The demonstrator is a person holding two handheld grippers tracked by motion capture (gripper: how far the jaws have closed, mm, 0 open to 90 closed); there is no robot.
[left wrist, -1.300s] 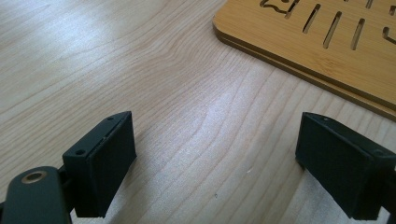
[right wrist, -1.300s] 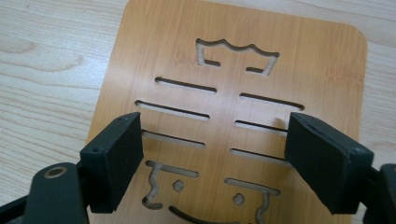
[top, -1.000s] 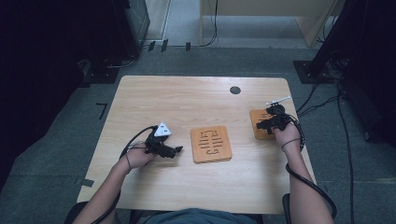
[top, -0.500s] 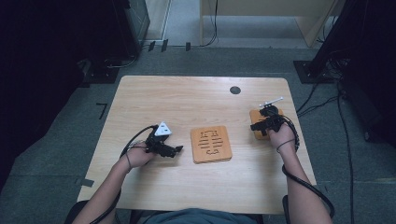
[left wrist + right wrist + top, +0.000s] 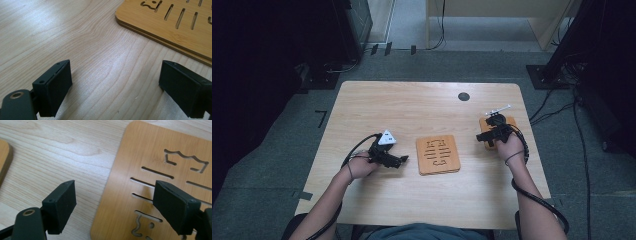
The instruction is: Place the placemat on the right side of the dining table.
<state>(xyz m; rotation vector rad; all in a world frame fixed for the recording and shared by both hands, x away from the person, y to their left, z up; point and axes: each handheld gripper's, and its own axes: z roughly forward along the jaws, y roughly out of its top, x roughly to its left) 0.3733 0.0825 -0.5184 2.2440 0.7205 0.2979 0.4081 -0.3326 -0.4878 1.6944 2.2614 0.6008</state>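
A person sits at a pale wooden table (image 5: 412,107) with a two-jaw gripper in each hand. Between the hands, near the middle of the table, lies a square bamboo trivet (image 5: 438,154), flat, with rows of slots and a small figure cut through it.

The left gripper (image 5: 402,161) rests low on the table beside the trivet's left edge, pointing toward it but well short of touching. In the left gripper view its jaws stand wide apart with bare tabletop between them, and the trivet's (image 5: 172,22) rounded corner lies ahead and to the right of the jaws. It looks parked there, ready to steady or receive the board.

The right gripper (image 5: 480,137) is on the other side, jaws pointing left toward the trivet across a strip of bare table. Its jaws are also wide and hold nothing. In the right gripper view a slotted bamboo trivet (image 5: 155,185) lies directly under the right-hand jaw, its edge running between the two jaws; the left-hand jaw hangs over bare table. That straddle suggests the gripper is lined up to pinch an edge.

Under and just behind the right hand sits a second bamboo trivet (image 5: 511,121), mostly covered. A small white-tipped part (image 5: 498,109) juts out beyond the right hand. A dark round cable hole (image 5: 464,96) is further back.
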